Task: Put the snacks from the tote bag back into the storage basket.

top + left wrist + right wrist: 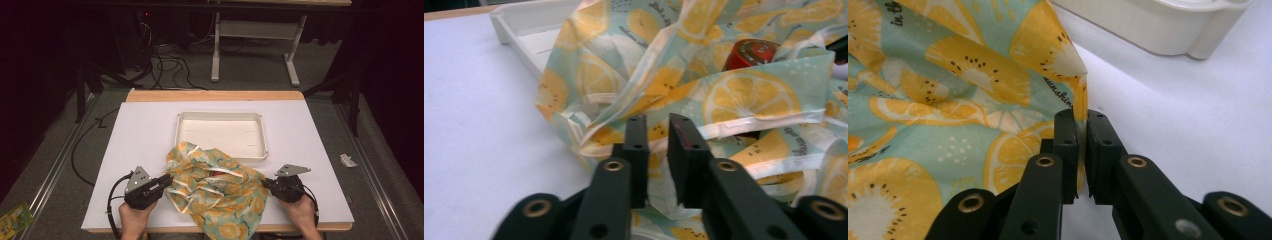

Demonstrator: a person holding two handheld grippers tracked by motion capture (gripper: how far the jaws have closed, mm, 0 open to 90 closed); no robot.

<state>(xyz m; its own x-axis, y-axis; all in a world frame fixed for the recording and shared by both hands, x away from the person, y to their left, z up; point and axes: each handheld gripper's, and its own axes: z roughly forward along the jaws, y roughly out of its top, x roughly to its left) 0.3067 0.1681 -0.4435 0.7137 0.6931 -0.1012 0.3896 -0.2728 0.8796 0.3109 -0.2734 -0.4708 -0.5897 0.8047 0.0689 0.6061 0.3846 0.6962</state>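
Observation:
A crumpled cloth (215,185) printed with yellow lemon slices on pale green lies at the front of the white table (145,140), and its lower corner hangs over the front edge. My left gripper (167,181) is at the cloth's left edge. In the left gripper view its jaws (658,125) stand close together with a bunched fold of cloth (724,95) pinched between them. My right gripper (265,182) is shut on the cloth's right edge (948,100), with the hem clamped in the narrow gap (1082,117). A red round thing (751,52) peeks out from the folds.
A shallow white tray (220,116) sits behind the cloth, and the cloth's far corner overlaps its front rim. Bare table lies to the left and right. On the floor are cables (170,65), a green packet (12,220) and a paper scrap (347,160).

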